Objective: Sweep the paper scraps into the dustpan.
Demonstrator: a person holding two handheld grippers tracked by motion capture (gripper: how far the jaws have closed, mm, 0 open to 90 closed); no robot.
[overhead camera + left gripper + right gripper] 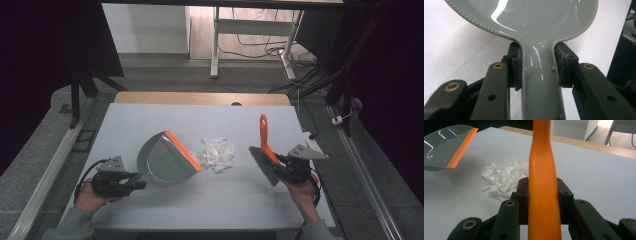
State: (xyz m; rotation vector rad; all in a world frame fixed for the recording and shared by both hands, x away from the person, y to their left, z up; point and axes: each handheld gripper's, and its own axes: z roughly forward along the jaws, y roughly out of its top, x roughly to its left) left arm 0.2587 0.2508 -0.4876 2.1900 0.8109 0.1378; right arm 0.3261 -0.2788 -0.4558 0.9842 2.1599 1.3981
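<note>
Dustpan (165, 161) | just left of paper scraps (216, 155), orange lip toward them; left gripper (131, 183) clamped on its handle | brush (266, 150) | right of scraps; right gripper (278, 165) clamped on its orange handle

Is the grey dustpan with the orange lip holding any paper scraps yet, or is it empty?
Empty. The grey dustpan with the orange lip shows a bare inside, and the white paper scraps lie piled on the white table beside its lip.

dustpan (167, 160) left | paper scraps (216, 154) between | brush (265, 155) right
</note>
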